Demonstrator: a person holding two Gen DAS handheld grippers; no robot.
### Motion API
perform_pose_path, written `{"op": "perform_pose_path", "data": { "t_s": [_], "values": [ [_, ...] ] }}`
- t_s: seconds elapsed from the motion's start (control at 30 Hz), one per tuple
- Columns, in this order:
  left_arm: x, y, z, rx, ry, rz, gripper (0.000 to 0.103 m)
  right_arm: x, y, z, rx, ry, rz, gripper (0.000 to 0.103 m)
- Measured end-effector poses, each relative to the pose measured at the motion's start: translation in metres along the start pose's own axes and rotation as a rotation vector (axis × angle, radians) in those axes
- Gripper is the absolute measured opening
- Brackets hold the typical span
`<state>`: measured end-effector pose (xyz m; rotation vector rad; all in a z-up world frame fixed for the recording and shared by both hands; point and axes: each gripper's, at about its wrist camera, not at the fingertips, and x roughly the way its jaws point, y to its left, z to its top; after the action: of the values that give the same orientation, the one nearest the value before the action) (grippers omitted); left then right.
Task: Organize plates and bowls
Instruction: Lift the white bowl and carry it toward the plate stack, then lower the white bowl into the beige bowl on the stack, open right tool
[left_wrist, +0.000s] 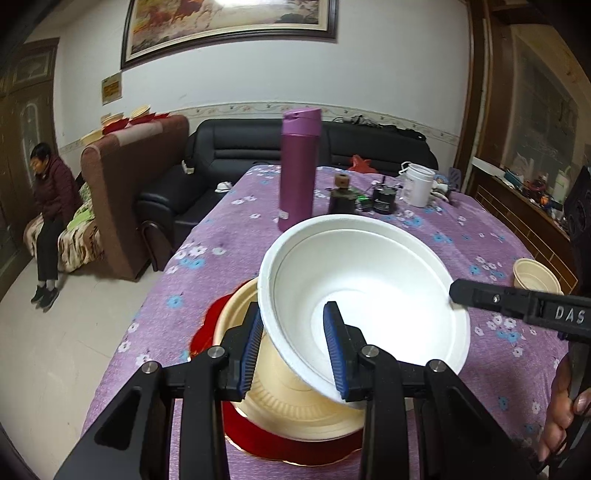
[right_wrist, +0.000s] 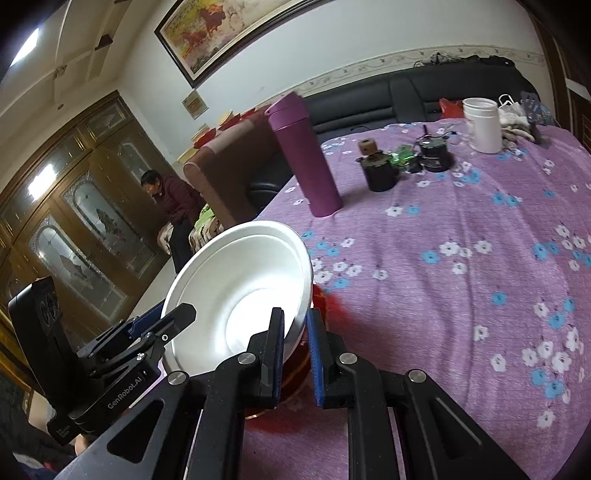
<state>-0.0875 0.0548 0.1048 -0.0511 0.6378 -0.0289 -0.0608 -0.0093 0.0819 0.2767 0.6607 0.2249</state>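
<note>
While the left gripper (left_wrist: 295, 347) straddles the near rim of the white bowl (left_wrist: 369, 280), one blue pad inside the wall and one outside, with some gap showing around the wall, so its grip looks loose at best, the right gripper (right_wrist: 297, 354) has its pads closed to a narrow gap over the opposite rim, seemingly pinching it. Between them the bowl hangs tilted above a cream bowl (left_wrist: 295, 402) that sits on a red plate (left_wrist: 280, 443) at the near edge of the tabletop (left_wrist: 221, 236). To nest it well, I judge that both rims should be levelled first, the white bowl centred over the cream one, then lowered evenly; only once it seats should either gripper let go, one at a time. A small cream bowl (left_wrist: 535, 275) stands well apart to the right, and a purple flask (left_wrist: 299, 170) stands beyond, clear of the path.
</note>
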Motion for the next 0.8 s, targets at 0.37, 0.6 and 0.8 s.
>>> {"op": "perform_pose_path", "data": {
  "t_s": [0.37,0.6,0.8],
  "values": [
    [0.01,0.029,-0.01,-0.065,0.039,0.026,0.033,0.041,0.018,-0.01,-0.016,0.076,0.011,0.015],
    [0.004,0.03,-0.017,-0.063,0.046,0.025,0.035,0.036,0.02,-0.017,-0.008,0.085,0.032,0.015],
    [-0.001,0.027,-0.016,-0.056,0.037,0.029,0.038,0.028,0.024,-0.02,-0.008,0.081,0.05,0.015]
  ]
}}
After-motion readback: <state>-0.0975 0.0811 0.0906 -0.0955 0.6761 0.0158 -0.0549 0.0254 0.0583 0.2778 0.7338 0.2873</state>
